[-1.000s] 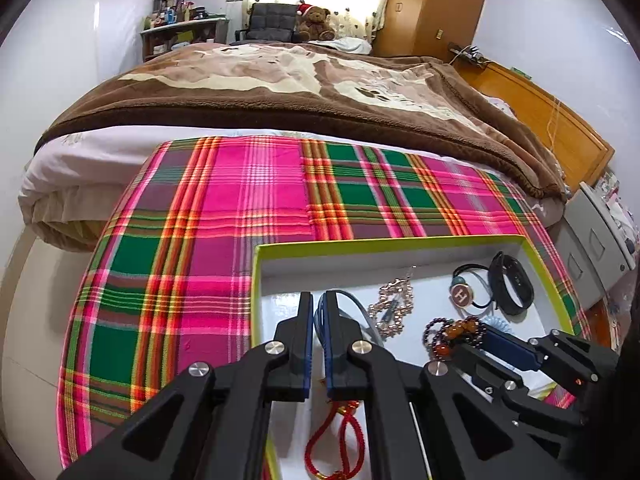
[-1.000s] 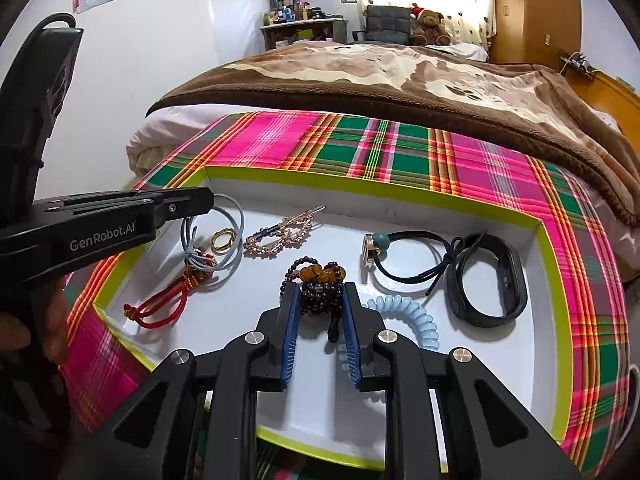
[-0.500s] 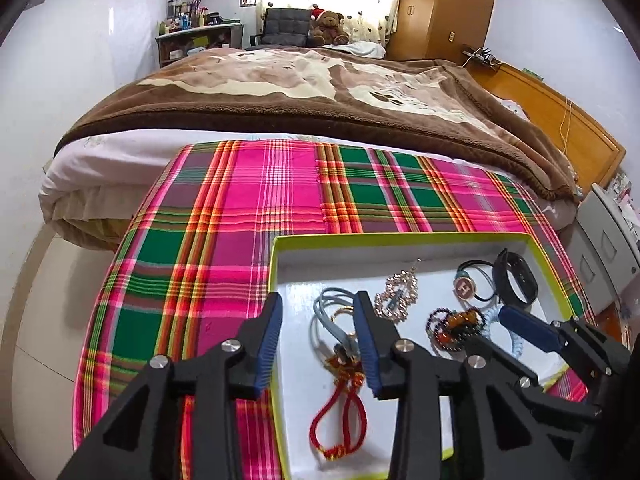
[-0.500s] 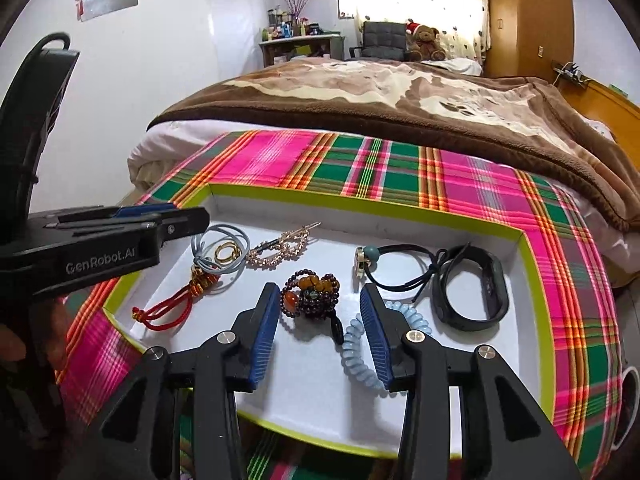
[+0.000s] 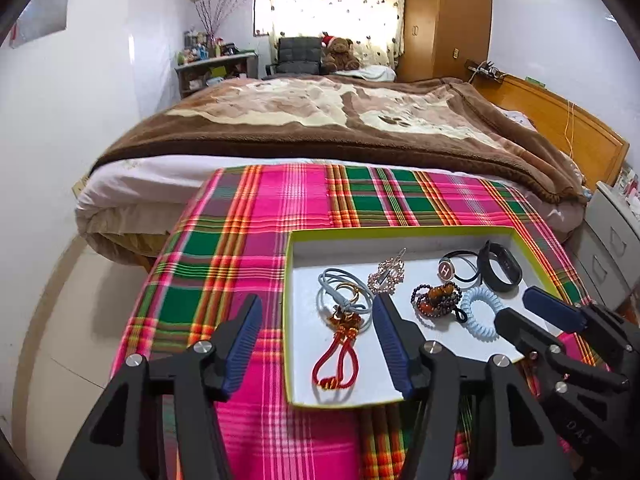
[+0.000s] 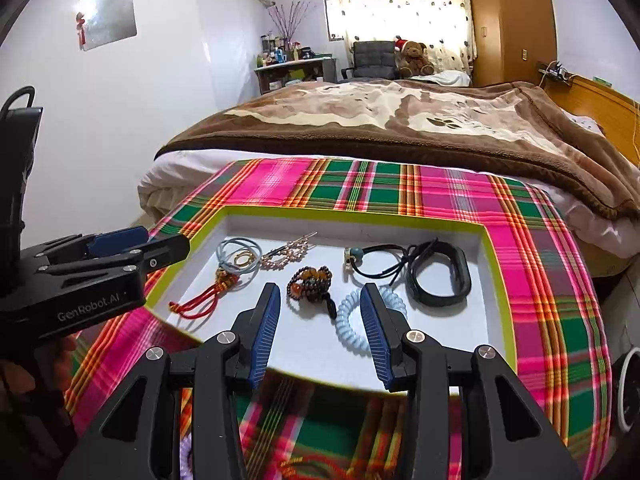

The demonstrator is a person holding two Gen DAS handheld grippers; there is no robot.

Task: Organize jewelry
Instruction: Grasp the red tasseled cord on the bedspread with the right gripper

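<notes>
A white tray with a lime-green rim [image 5: 400, 231] [image 6: 352, 216] lies on a plaid cloth. It holds a red knotted cord [image 5: 336, 352] [image 6: 200, 300], grey hair ties with a gold ring [image 5: 340, 288] [image 6: 238, 258], a rhinestone clip [image 5: 388, 274] [image 6: 288, 252], a dark bead bracelet [image 5: 436, 300] [image 6: 310, 282], a light-blue coil tie [image 5: 478, 312] [image 6: 352, 320], a black hair tie with a charm [image 5: 452, 268] [image 6: 372, 260] and a black wristband [image 5: 500, 270] [image 6: 438, 280]. My left gripper [image 5: 316, 324] [image 6: 136, 244] is open and empty above the tray's near left corner. My right gripper [image 6: 318, 316] [image 5: 528, 308] is open and empty above the near edge.
The plaid cloth [image 5: 256, 240] [image 6: 540, 280] covers the foot of a bed with a brown blanket [image 5: 340, 120]. A grey drawer unit [image 5: 612, 236] stands at the right. A wooden headboard [image 5: 552, 116] and a wardrobe [image 5: 444, 20] stand behind.
Both grippers opened and drew back and up from the tray. The left let go of the grey hair ties and the right let go of the bead bracelet; both now lie in the tray.
</notes>
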